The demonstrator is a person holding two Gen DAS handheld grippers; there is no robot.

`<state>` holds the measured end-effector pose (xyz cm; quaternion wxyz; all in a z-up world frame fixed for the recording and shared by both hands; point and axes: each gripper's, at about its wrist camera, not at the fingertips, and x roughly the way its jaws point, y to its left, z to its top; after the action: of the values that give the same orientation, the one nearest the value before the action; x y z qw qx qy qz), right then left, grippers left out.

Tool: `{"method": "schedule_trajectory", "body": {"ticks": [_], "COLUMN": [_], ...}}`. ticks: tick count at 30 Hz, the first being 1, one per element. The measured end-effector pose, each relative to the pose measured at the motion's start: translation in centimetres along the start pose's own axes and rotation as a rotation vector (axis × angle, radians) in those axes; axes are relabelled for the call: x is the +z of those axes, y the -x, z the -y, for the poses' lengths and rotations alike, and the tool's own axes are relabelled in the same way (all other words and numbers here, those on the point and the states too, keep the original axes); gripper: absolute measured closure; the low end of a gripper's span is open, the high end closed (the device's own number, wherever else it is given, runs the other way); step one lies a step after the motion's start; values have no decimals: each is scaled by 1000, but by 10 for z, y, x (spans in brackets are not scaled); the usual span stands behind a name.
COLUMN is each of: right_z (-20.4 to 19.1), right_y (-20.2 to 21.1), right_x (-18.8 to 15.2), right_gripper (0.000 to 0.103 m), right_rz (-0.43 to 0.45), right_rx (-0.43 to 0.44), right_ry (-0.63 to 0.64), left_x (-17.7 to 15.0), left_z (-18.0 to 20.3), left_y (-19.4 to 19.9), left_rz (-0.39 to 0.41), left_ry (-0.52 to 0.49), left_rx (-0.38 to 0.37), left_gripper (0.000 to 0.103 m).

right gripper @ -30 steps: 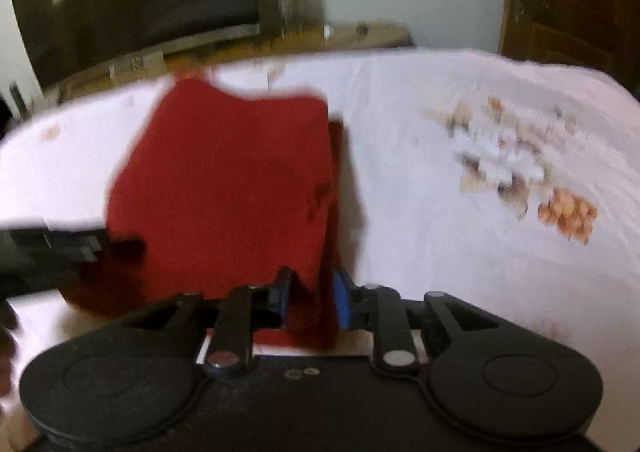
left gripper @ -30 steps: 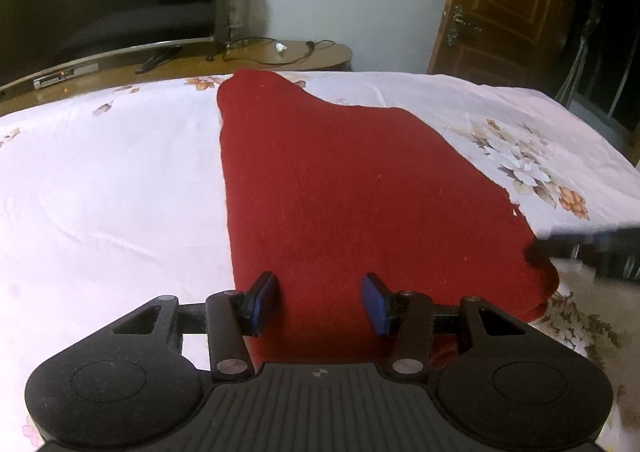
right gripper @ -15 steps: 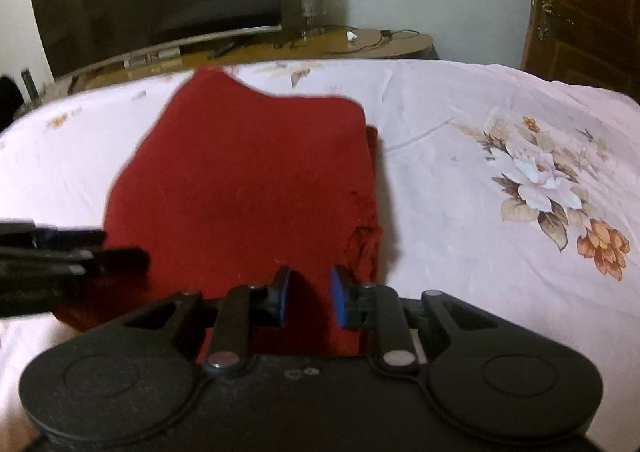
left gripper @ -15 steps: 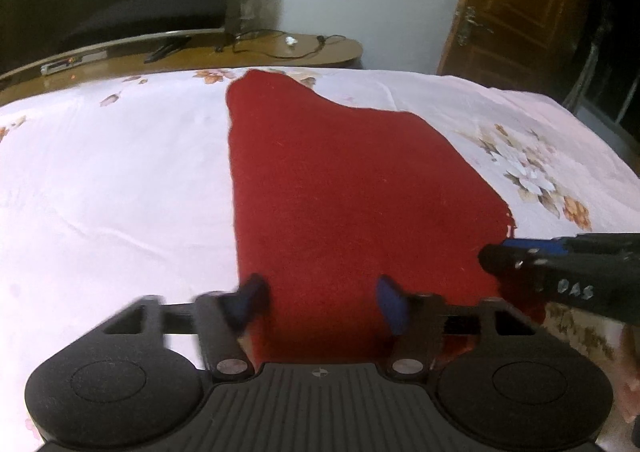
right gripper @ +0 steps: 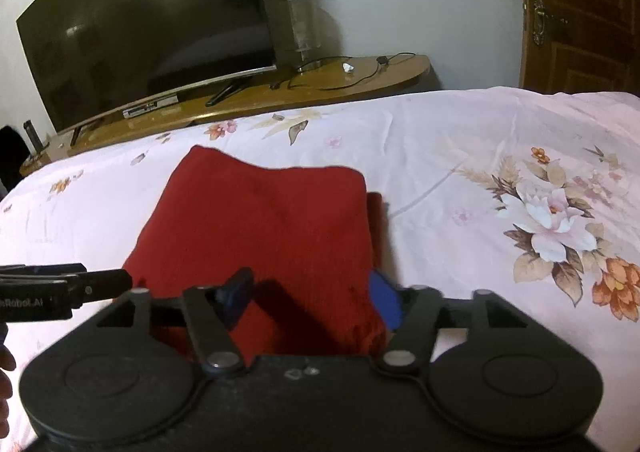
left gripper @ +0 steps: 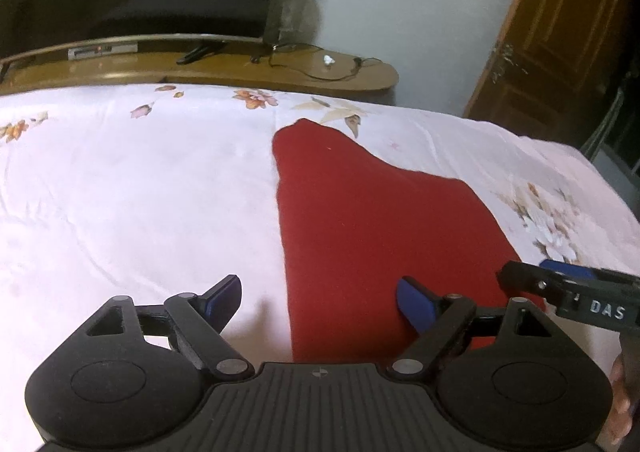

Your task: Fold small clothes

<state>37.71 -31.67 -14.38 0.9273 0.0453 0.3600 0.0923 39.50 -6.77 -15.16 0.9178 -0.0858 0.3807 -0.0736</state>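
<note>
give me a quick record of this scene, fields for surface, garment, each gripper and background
surface: bed sheet, pale pink with flower prints
garment: red cloth, folded, lying flat on the sheet
left gripper: open, fingers spread over the cloth's near left edge
right gripper: open, fingers either side of the cloth's near right corner
background: television on a wooden stand, brown door
</note>
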Motion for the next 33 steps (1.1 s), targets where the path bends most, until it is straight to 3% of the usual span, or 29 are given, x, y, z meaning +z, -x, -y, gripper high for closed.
{"method": "schedule_trajectory", "body": {"ticks": [5, 10, 19, 20, 22, 28, 33], "right_z": [5, 16, 50, 49, 48, 43, 35], "right_y": [-14, -36, -62, -61, -59, -52, -45], "right_x": [9, 10, -5, -5, -6, -4, -1], "right_gripper": [26, 24, 26, 28, 41, 62, 70], "right_rz": [-8, -73, -169, -167, -160, -141, -118], "right_rx": [-3, 34, 161, 163, 180, 204, 184], "right_ry": [-17, -63, -248, -232, -231, -228, -198], "left_x": [8, 11, -2, -3, -4, -4, -2], "left_z": [-1, 0, -16, -15, -11, -6, -1], "left_y": [-19, -38, -67, -69, -72, -72, -60], "left_rz": [-14, -53, -120, -118, -116, -108, -77], "left_ry": [25, 31, 182, 184, 179, 180, 146], "left_rx": [-26, -80, -204, -207, -213, -210, -182], "left_gripper": [18, 18, 18, 18, 18, 29, 42]}}
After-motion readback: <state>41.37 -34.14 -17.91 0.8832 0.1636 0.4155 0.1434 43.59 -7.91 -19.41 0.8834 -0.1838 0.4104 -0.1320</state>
